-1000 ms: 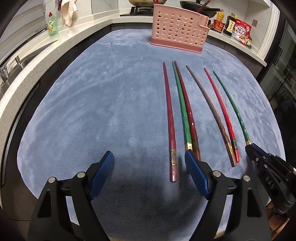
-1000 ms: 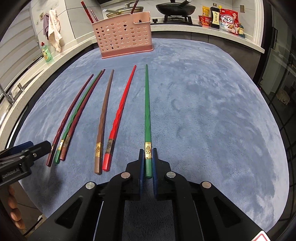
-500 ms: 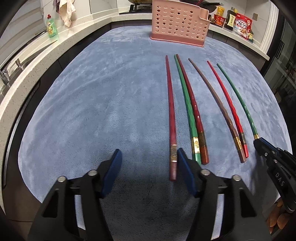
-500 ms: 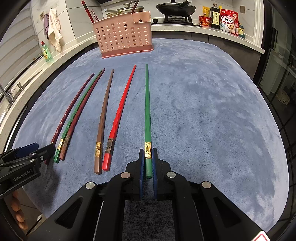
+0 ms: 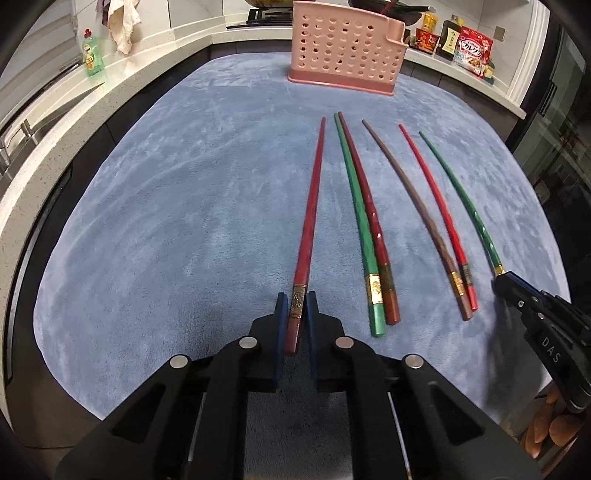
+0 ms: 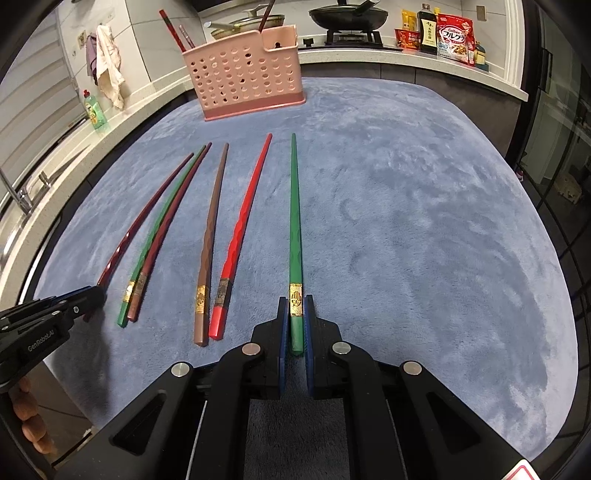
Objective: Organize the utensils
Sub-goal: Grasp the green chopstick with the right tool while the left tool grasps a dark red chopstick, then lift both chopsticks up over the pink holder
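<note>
Several chopsticks lie side by side on a blue mat [image 5: 184, 221]. My left gripper [image 5: 296, 308] is shut on the thick end of the leftmost dark red chopstick [image 5: 310, 214], which lies on the mat. My right gripper [image 6: 295, 314] is shut on the thick end of the rightmost green chopstick [image 6: 294, 221], also on the mat. Between them lie a green and dark red pair [image 5: 364, 229], a brown one [image 5: 417, 210] and a bright red one [image 5: 436, 206]. A pink perforated utensil basket [image 6: 247, 79] stands at the far end and holds a few chopsticks.
A kitchen counter [image 5: 55, 107] wraps around the mat, with a green soap bottle [image 5: 90, 53] and a hanging cloth at the left. Food packets and bottles [image 6: 443, 33] and a pan on a stove stand at the back right.
My left gripper moved right over the dark red chopstick and closed on its thick end. My right gripper stayed shut on the green chopstick without moving.
</note>
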{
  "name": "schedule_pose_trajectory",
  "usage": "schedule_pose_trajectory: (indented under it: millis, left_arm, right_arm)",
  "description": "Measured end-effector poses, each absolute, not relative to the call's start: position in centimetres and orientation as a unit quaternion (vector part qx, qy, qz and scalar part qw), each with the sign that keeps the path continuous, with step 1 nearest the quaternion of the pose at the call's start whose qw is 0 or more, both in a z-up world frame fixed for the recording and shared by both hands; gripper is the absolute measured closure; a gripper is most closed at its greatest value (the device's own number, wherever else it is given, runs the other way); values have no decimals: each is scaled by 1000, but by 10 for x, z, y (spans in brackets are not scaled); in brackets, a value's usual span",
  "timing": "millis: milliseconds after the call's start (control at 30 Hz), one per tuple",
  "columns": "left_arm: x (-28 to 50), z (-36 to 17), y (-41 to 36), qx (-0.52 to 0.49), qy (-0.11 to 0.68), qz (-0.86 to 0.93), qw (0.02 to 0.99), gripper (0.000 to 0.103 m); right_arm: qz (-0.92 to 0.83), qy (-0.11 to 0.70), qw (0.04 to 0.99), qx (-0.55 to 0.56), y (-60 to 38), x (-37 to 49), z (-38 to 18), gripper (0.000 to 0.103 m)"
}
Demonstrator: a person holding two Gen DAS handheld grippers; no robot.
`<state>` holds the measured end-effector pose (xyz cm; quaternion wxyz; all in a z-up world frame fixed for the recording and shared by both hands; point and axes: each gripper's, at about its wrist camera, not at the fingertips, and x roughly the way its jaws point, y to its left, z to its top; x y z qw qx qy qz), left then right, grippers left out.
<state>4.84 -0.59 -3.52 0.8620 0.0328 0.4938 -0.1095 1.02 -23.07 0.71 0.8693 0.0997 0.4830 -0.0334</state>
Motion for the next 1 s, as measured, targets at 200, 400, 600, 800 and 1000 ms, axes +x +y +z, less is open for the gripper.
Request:
schedule_pose_trajectory:
  millis: [200, 400, 600, 800, 1000]
  left_arm:
    - [44, -13, -5, 19, 479, -121, 869, 95]
    - [45, 22, 2, -4, 458, -134, 879, 95]
    - [55, 62, 11, -27, 429, -140, 892, 96]
    - [75, 99, 16, -37, 396, -143, 906, 96]
    - [97, 124, 15, -33, 370, -139, 918, 96]
  right_arm:
    - [-32, 469, 876, 109, -237, 8, 24, 96]
    - [-30, 437, 891, 121, -248, 8, 58, 96]
    - [-35, 384, 913, 130, -262, 14, 105, 96]
    - [-38, 334, 932, 134, -278, 32, 149, 96]
    - [-40, 303, 944, 126, -287, 50, 174, 96]
